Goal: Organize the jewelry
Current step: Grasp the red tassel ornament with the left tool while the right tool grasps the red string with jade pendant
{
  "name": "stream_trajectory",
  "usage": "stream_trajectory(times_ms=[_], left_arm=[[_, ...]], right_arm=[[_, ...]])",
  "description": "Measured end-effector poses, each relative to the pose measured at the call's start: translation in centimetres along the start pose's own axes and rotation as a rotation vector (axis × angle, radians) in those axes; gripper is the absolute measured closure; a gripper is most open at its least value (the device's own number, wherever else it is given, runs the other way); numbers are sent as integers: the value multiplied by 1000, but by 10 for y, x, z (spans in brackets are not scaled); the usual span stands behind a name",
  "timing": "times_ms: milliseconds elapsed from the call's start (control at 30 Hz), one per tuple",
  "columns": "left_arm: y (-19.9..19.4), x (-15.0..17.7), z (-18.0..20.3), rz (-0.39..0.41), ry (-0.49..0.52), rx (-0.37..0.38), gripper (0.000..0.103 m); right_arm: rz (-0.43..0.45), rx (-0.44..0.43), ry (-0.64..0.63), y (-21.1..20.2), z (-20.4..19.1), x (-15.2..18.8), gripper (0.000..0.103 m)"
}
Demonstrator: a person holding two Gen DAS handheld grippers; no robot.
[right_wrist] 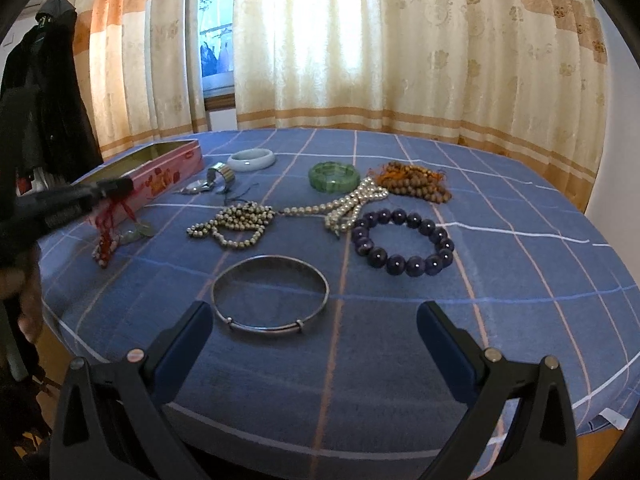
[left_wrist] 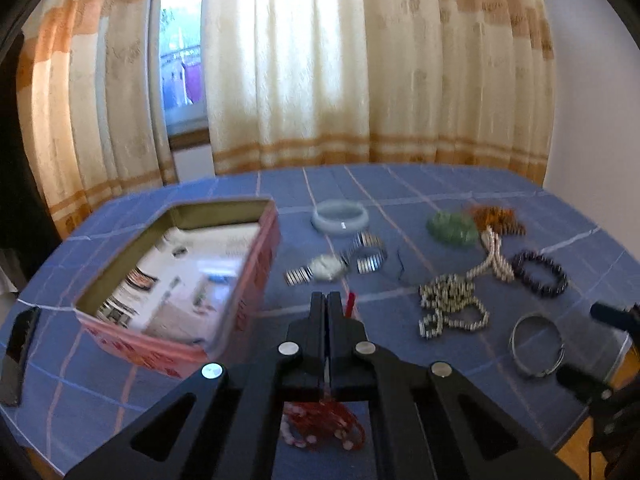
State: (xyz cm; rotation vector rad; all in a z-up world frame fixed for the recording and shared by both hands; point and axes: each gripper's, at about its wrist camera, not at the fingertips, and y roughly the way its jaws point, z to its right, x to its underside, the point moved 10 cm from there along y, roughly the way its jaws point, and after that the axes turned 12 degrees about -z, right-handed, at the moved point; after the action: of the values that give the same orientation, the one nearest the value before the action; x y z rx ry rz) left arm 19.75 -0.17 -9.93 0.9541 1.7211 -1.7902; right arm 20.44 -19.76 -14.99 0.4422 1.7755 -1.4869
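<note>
Left gripper (left_wrist: 328, 300) fingers clenched on red-corded bracelet (left_wrist: 320, 426); its dangling loops may snag the tin (left_wrist: 256, 280) rim. Right gripper (right_wrist: 314, 320) fingers released.

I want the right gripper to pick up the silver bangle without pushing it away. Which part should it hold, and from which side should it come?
Probably the near rim of the silver bangle, beside its small clasp. It lies flat on the tablecloth, directly ahead of the open right gripper. Come from above, tilted down, one finger inside the ring and one outside, pinching the thin band.
</note>
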Motion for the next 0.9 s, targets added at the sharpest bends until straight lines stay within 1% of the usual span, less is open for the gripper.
stream_trajectory(times_ms=[133,233,333,467,567,633,700,767,800,833,867,900], left_arm=[[-9,-10,-9,21,-21,20,103],[-11,-14,-9,23,-39,69,103],[-17,-19,-12,43,-36,65,103],[-28,-25,-17,73,-48,72,103],[-35,-29,-21,94,-51,64,103],[-39,-32,-24,104,-56,62,103],[-44,-34,-29,116,-63,59,103],[-46,-36,-34,123,-67,53,103],[-47,-36,-37,125,-70,52,103],[-47,-37,-40,126,-73,51,103],[-48,-37,-44,127,-76,46,103],[-48,-37,-47,128,-81,42,103]], right_arm=[[-3,1,-18,3,-3,-8,0],[-14,-12,-29,10,-8,-15,0],[-31,-10,-40,15,-11,-16,0],[-43,-38,-32,16,-16,-15,0],[-38,-63,-61,14,-30,-20,0],[-31,-92,-93,13,-47,-28,1],[-45,-159,-138,15,-73,-35,11],[-53,-197,-174,19,-94,-41,16],[-60,-233,-195,22,-108,-44,21],[-68,-250,-205,24,-117,-44,23],[-80,-265,-217,28,-126,-45,30],[-93,-282,-232,33,-137,-47,33]])
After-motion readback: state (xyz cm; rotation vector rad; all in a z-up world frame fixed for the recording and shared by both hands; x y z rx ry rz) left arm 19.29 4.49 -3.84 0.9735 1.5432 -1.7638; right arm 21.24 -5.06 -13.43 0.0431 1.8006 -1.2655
